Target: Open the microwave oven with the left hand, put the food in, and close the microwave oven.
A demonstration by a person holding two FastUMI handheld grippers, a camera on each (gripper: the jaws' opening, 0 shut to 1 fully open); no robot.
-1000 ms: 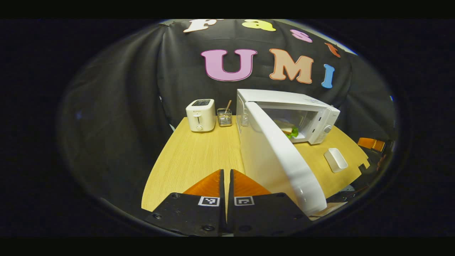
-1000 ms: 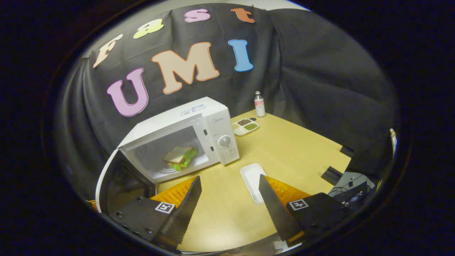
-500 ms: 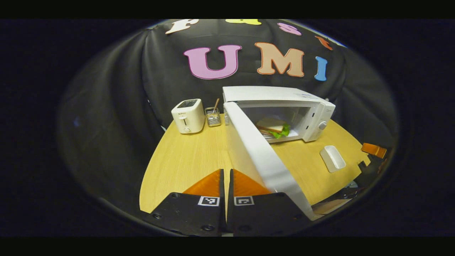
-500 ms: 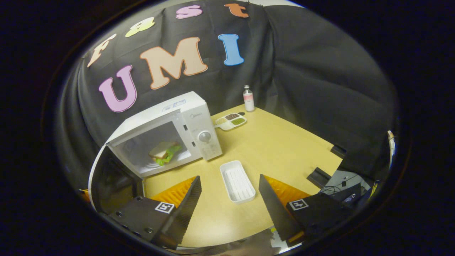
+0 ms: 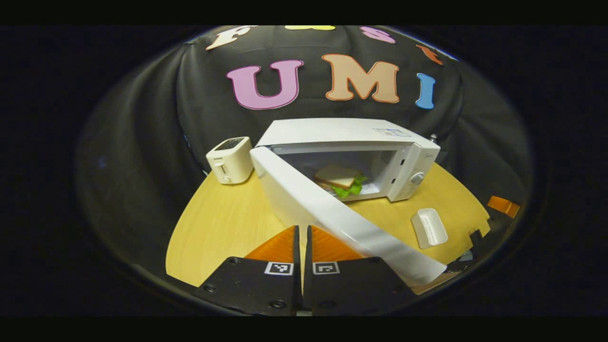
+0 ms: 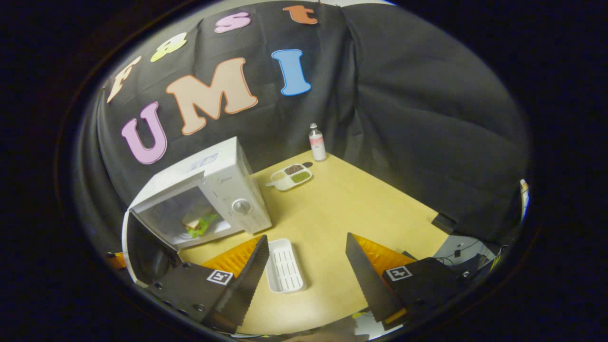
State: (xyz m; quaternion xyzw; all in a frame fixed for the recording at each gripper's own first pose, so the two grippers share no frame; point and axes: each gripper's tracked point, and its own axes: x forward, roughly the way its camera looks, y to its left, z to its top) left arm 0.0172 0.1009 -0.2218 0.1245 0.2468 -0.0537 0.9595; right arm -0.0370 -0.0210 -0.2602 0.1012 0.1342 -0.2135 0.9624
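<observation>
Door swung partway toward closing since earlier. Left gripper (image 5: 302,247) jaws pressed together, beside white microwave door (image 5: 332,213); right gripper (image 6: 306,266) jaws wide above wooden desk (image 6: 342,209). Sandwich with lettuce (image 5: 343,179) inside white microwave oven (image 5: 342,142).

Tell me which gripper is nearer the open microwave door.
Left. The left gripper sits shut right beside the microwave door, at its outer face. The right gripper hangs open over the white tray, farther from it.

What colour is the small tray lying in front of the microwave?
White, ribbed inside; the tray shows best in the right gripper view, before the microwave.
</observation>
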